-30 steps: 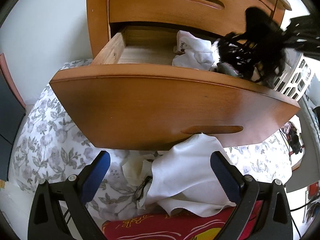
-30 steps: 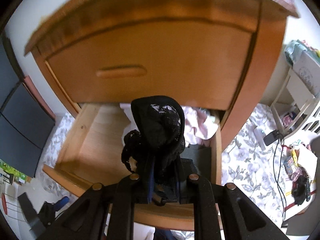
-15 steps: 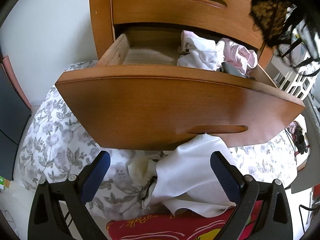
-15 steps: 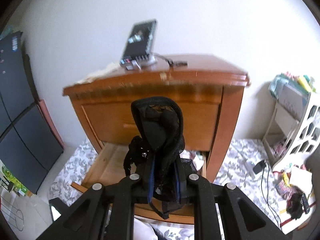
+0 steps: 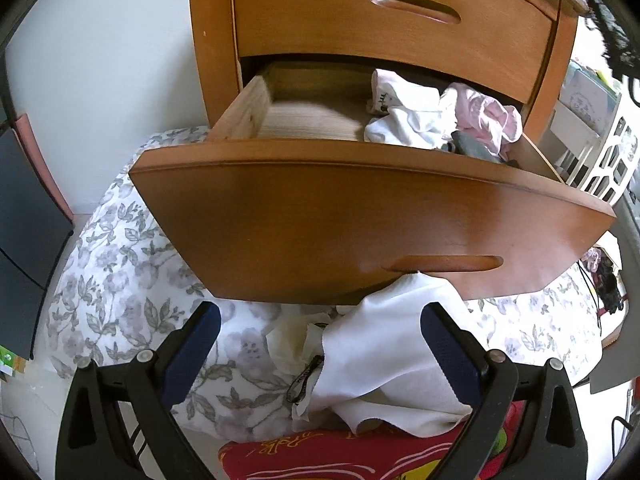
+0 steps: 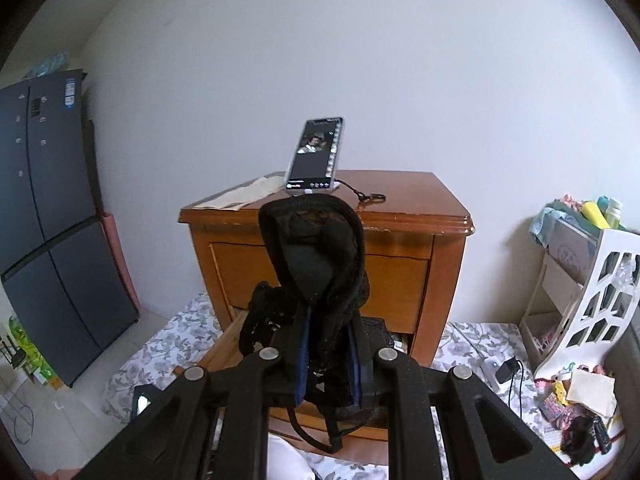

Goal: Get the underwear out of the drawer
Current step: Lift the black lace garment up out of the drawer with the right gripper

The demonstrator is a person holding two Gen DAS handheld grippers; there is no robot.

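The wooden nightstand now sits below the right tongs, which have risen clear of its open drawer, clamped on black lace underwear at twelve o'clock. Extraction looks done. The left tongs gape empty; white and pink garments remain at the drawer's one o'clock.

Left half of the open drawer is bare wood, easy way in. Right side's blocked by a clothes pile. Upper drawer front overhangs the far end.

A flowered mat is covering the floor, with white cloth lying near. A phone is leaning on the far nightstand.
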